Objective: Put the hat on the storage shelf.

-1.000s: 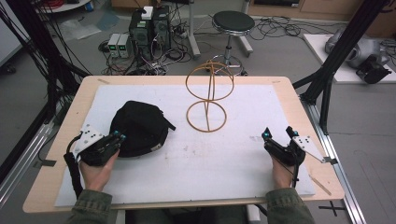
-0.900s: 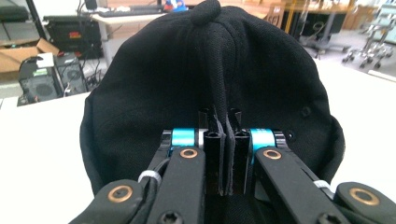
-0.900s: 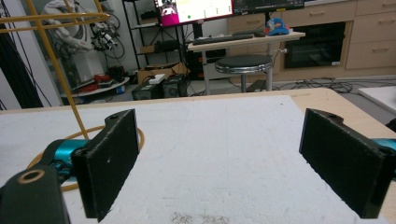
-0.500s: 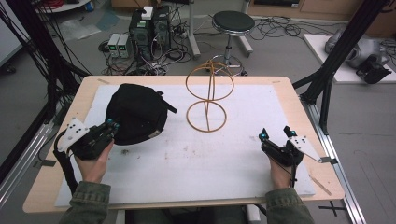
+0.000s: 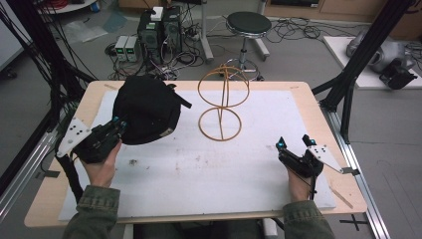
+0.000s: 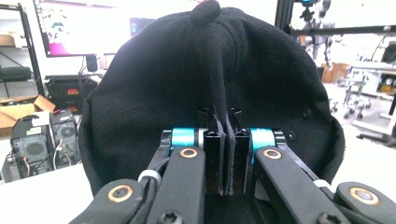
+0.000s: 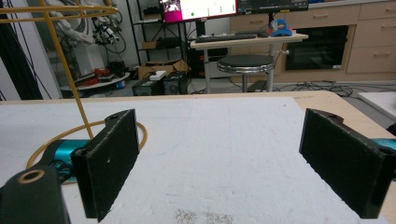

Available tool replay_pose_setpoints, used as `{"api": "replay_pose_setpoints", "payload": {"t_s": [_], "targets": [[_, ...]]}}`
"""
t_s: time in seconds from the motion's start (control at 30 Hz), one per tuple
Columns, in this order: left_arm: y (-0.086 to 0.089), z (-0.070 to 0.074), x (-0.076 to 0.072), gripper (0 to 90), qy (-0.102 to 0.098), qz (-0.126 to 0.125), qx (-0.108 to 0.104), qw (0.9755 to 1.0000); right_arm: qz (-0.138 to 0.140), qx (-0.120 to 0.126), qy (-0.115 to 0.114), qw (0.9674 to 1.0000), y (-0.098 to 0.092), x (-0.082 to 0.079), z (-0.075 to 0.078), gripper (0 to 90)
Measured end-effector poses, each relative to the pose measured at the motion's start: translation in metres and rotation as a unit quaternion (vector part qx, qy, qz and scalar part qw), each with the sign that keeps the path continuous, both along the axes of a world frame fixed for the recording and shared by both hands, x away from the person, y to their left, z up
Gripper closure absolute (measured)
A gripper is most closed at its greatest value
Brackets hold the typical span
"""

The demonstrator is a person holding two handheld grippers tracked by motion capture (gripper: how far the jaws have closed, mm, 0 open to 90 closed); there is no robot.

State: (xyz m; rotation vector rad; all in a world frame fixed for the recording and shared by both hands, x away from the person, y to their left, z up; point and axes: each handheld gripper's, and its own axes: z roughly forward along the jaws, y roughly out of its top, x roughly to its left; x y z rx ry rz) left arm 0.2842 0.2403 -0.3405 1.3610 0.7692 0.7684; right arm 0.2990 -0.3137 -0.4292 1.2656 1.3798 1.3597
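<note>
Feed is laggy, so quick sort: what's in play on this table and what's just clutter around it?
In play:
black cap, pinched by left gripper
yellow wire stand
right gripper, open, idle

Clutter:
stool
computer boxes
floor cables

Black cap (image 5: pixel 147 107) lifted, beside wire stand (image 5: pixel 222 102)

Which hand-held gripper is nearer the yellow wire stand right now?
Left, narrowly. The left hand-held gripper sits to the left of the yellow wire stand, shut on the black cap. The right hand-held gripper rests open, farther off toward the table's near right.
</note>
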Motion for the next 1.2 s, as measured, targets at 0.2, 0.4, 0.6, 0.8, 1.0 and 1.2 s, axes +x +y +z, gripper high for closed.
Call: {"api": "replay_pose_setpoints", "payload": {"t_s": [0.2,0.4,0.6,0.8,1.0,1.2], "targets": [[-0.004,0.008,0.005,87.7,-0.010,-0.006,-0.017,0.9998,0.000,0.005,0.002,1.0000,0.000,-0.001,0.000,11.2],[-0.008,0.021,0.010,87.7,-0.026,-0.006,-0.025,0.9993,0.000,0.004,0.002,1.0000,0.000,-0.001,0.000,11.2],[-0.020,0.029,0.019,87.7,-0.037,-0.021,-0.027,0.9987,0.000,0.004,0.002,1.0000,0.000,-0.001,0.000,11.2],[-0.030,0.031,0.028,87.7,-0.053,-0.033,-0.036,0.9974,0.001,0.007,0.002,1.0000,0.000,0.000,0.000,11.2],[-0.037,0.034,0.043,87.7,-0.063,-0.041,-0.038,0.9964,0.003,0.002,0.001,1.0000,0.000,0.000,0.000,11.2],[-0.046,0.041,0.060,87.7,-0.078,-0.051,-0.046,0.9946,0.004,-0.002,0.000,1.0000,0.001,0.000,-0.001,11.3]]}}
